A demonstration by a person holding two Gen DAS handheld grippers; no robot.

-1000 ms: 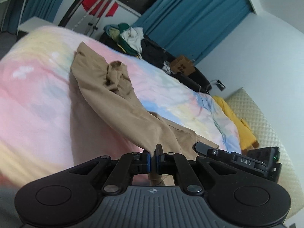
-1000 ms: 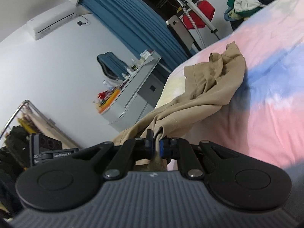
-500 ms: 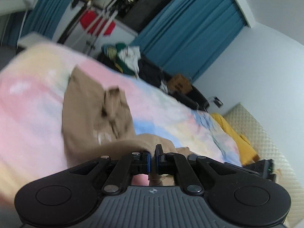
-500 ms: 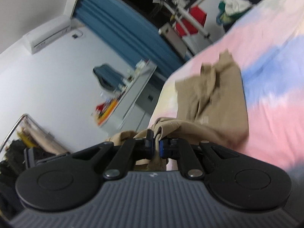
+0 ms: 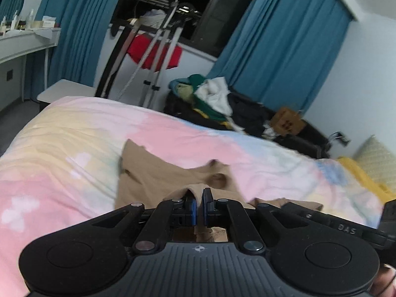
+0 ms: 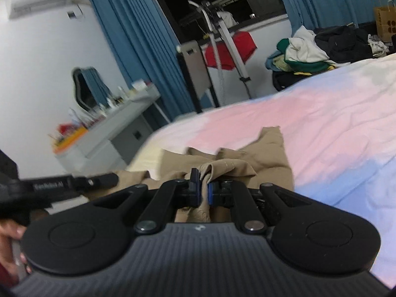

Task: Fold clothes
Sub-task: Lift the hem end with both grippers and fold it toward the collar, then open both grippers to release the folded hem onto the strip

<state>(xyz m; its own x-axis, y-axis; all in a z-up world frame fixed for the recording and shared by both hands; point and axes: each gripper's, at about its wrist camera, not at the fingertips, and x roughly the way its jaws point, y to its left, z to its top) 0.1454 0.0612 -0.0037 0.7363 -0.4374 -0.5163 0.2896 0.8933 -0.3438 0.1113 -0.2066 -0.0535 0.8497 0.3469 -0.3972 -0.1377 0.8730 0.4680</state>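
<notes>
A tan garment (image 5: 153, 173) lies on the pastel pink, blue and yellow bedspread (image 5: 61, 153). My left gripper (image 5: 198, 204) is shut on a tan edge of it, low over the bed. My right gripper (image 6: 203, 189) is shut on another bunched tan edge (image 6: 227, 165), with the rest of the garment (image 6: 269, 153) spread just beyond it. Each gripper's body shows at the side of the other's view: the right one (image 5: 346, 225) and the left one (image 6: 61, 185).
A pile of clothes (image 5: 210, 96) lies beyond the bed's far side, by blue curtains (image 5: 284, 49). A drying rack with a red cloth (image 5: 153, 52) stands by the window. A white desk (image 6: 111, 128) with small items is at the left. A yellow cloth (image 5: 366, 178) lies at the bed's right.
Both grippers have swung forward and down toward the bed with the tan edges held. The garment now lies shorter and doubled over just ahead of the fingers.
</notes>
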